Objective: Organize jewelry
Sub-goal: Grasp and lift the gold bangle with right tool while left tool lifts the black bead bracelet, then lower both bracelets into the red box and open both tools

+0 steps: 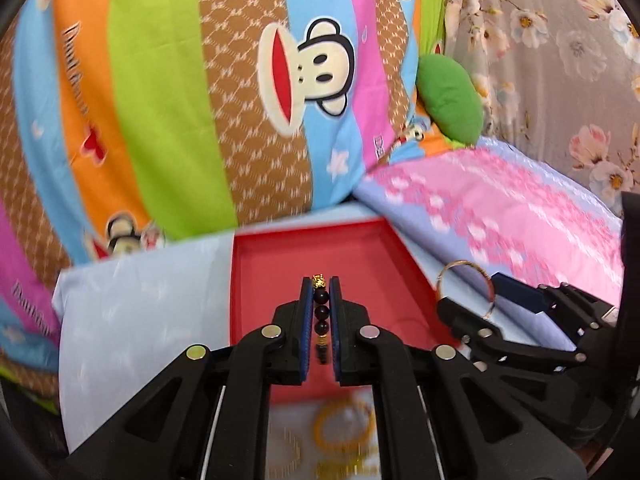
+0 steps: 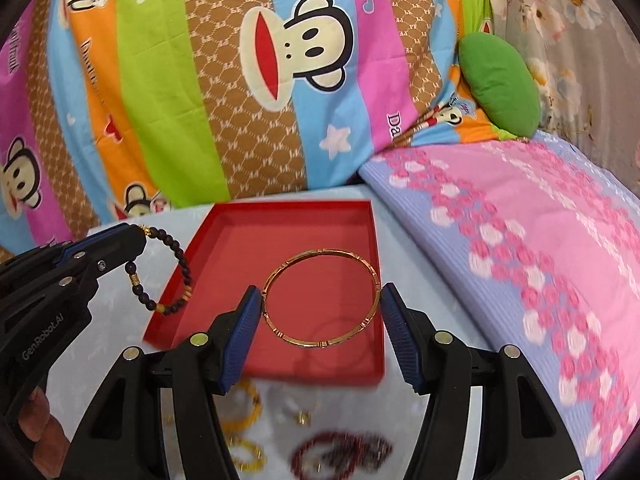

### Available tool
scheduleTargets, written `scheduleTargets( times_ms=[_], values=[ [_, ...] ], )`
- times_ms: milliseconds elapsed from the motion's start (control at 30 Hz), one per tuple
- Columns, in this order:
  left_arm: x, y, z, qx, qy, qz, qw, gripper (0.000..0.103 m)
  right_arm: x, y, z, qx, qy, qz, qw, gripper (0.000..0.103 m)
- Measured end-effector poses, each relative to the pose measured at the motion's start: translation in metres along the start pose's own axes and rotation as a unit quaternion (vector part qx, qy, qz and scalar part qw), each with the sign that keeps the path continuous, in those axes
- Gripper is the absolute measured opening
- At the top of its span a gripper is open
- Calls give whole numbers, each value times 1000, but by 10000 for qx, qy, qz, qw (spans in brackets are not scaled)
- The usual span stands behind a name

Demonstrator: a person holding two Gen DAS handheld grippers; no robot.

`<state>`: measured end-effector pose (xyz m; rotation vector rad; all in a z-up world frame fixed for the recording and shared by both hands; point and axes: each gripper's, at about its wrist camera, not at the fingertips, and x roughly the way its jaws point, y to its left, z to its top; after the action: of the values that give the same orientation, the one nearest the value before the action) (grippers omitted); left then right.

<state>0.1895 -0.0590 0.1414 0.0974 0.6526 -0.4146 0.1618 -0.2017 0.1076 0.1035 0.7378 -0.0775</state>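
A shallow red box [image 1: 256,280] lies on the pale blue sheet, and I see its near wall [image 2: 312,372] in the right wrist view too. My left gripper [image 1: 320,283] is shut on a dark bead bracelet [image 1: 321,313] with gold charms, held above the box. From the right wrist view that left gripper [image 2: 138,240] is at the left, with the dark bead bracelet [image 2: 186,276] dangling from it. My right gripper [image 2: 321,291] is shut on a thin gold bangle [image 2: 304,342], which spans flat between both pads over the box. In the left wrist view the right gripper [image 1: 472,292] carries the gold bangle [image 1: 464,263].
Below the box lie yellow bead bracelets [image 2: 244,400], a dark red bead bracelet [image 2: 340,452] and a small gold piece [image 2: 304,418], all blurred. A striped monkey-print quilt [image 2: 240,100] rises behind. A green cushion [image 2: 500,84] and pink-flowered pillow [image 2: 520,240] lie right. A hand [image 2: 44,428] grips the left tool.
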Motion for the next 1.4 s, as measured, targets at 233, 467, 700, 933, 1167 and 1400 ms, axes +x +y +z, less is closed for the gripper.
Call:
scheduleTargets(
  times_ms=[233, 467, 700, 933, 1167, 1400],
  values=[
    [71, 15, 42, -177, 133, 130, 9997, 8, 74, -1, 43, -70, 259, 107, 9996, 59],
    [127, 30, 44, -234, 415, 248, 9986, 8, 137, -3, 54, -49, 665, 146, 9977, 59],
    [162, 38, 36, -246, 623, 329, 9972, 8, 171, -4, 55, -2, 897, 117, 9959, 59],
    [179, 46, 27, -341, 756, 407, 9957, 9, 181, 2, 56, -75, 914, 41, 9958, 62],
    [172, 50, 28, -380, 590, 638, 9955, 41, 172, -3, 56, -7, 785, 19, 9969, 69],
    [150, 47, 27, -337, 458, 698, 9959, 42, 145, -9, 54, 124, 616, 50, 9980, 69]
  ],
)
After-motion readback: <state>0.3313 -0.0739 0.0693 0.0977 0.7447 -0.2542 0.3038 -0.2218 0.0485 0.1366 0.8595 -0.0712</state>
